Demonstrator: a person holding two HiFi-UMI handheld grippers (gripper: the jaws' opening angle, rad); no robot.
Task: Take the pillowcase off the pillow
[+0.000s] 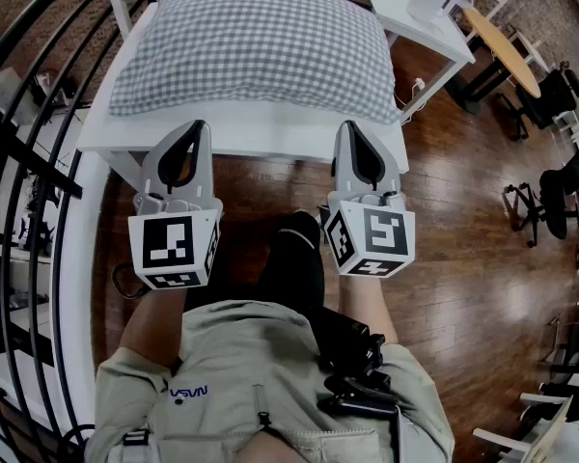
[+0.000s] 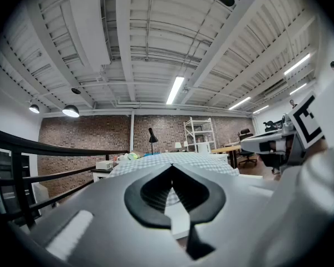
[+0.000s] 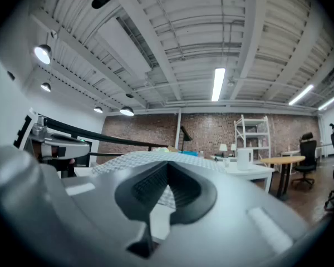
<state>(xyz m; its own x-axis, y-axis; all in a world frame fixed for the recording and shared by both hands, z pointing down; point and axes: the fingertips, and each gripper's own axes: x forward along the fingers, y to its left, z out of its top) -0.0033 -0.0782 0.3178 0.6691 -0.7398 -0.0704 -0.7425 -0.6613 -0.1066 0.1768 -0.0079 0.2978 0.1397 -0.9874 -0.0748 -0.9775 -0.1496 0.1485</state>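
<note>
The left tool and right tool are hanging closed and empty before the pillow; both need opening, then pinching only pillowcase cloth at the pillow's edge

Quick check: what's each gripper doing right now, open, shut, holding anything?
Left gripper: shut, holding nothing.
Right gripper: shut, holding nothing.

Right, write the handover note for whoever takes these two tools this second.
Left tool: shut, empty, level, at the near edge of the white table.
Right tool: the same, beside it.
Pillow: flat on the table ahead of both tools, neither touching it. Checked pillowcase is on it.
Done: nothing yet.
Left: open the tools, grip the pillowcase, pull it off the pillow.
</note>
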